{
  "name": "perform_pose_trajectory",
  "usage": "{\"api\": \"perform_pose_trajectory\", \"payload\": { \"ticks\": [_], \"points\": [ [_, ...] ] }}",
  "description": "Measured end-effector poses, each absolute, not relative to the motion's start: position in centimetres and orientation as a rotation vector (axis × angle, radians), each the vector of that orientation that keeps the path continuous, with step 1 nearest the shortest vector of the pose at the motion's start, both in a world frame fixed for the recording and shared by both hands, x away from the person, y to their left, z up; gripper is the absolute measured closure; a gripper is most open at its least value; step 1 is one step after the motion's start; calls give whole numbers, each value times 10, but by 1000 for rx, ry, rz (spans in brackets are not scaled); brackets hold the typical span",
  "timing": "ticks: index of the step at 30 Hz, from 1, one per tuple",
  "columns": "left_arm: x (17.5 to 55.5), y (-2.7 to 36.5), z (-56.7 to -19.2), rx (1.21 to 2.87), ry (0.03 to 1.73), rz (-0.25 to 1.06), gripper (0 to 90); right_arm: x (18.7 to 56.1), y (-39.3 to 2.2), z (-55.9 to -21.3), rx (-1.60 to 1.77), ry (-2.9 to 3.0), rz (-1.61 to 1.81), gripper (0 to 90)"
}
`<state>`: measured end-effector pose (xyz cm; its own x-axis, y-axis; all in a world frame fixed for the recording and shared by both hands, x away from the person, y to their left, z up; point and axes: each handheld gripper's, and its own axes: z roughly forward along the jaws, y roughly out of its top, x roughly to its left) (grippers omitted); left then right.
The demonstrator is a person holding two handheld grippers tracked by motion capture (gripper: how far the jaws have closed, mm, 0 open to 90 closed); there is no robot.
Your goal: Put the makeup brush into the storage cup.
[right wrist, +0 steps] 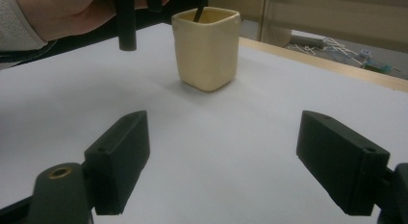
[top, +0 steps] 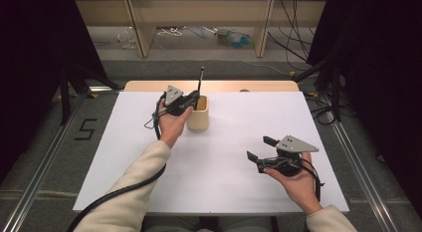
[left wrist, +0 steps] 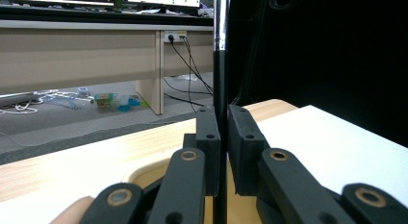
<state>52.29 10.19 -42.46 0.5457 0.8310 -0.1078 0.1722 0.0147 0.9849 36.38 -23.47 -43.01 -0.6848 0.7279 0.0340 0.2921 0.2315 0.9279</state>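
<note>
Your left gripper (left wrist: 220,152) clamps a thin black rod (left wrist: 220,84) with a silvery upper section, standing upright, lower end inside the cream cup (top: 198,114). Your right gripper (right wrist: 223,161) hangs wide open nearby.

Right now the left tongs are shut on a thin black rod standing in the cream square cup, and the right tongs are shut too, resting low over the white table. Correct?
Not quite. The right tongs are open, jaws wide apart with nothing between them, as the right gripper view shows. The rest holds: the left tongs are shut on the thin black rod standing in the cream square cup, on the white table.
</note>
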Motion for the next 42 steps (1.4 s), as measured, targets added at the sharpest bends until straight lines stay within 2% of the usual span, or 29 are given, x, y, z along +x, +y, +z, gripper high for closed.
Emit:
{"api": "perform_pose_trajectory", "payload": {
  "ticks": [42],
  "points": [
    [521, 105, -432, 1505, 911, 643, 836, 366, -235, -431, 916, 2092, 1443, 201]
  ]
}}
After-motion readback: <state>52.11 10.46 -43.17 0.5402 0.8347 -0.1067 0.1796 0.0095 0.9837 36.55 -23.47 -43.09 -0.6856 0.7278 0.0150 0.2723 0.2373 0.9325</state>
